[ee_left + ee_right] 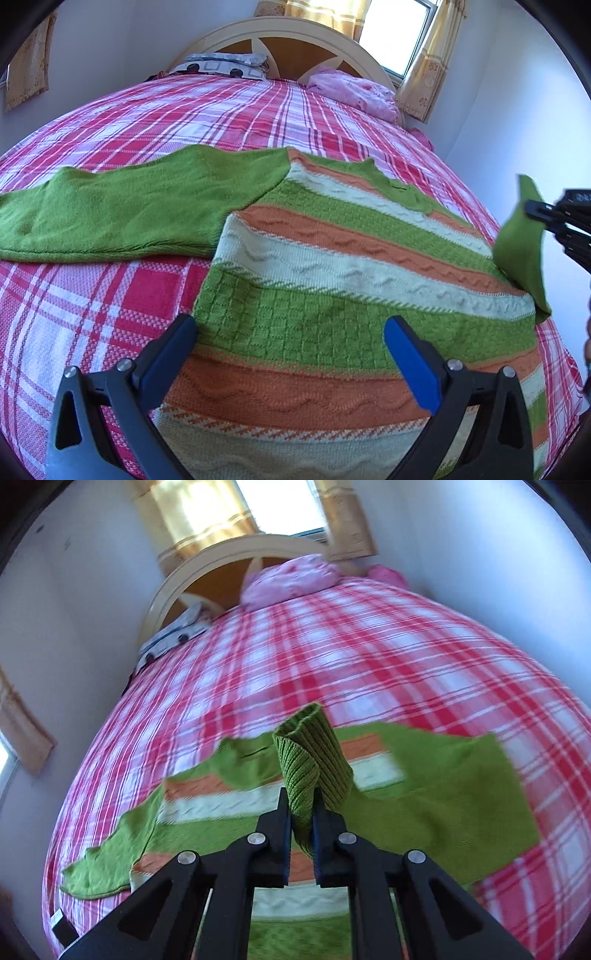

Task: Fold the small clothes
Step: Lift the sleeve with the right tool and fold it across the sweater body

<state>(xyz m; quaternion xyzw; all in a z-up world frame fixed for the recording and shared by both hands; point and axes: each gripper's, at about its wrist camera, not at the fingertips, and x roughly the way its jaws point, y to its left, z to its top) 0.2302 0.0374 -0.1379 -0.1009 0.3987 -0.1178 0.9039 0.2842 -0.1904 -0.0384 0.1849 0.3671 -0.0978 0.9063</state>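
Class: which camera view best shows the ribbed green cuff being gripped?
The right wrist view: the ribbed cuff stands pinched between the right tongs. The left wrist view shows it only at the edge, blurred.

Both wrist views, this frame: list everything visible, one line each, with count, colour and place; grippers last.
Knitted sweater with green, orange and cream stripes: one, flat on the bed, one plain green sleeve spread sideways.
Ribbed green sleeve cuff: one, lifted off the bed, pinched by the right gripper.
Red-and-white plaid bedspread: one, covering the bed.
Cream and brown curved wooden headboard: one, at the far end.
Grey patterned pillow: one, by the headboard.
Crumpled pink cloth: one heap, near the headboard under the window.
Yellow curtains: beside the bright window.
Left gripper: black with blue pads, open over the sweater's lower part.
Right gripper: black, shut on the cuff.
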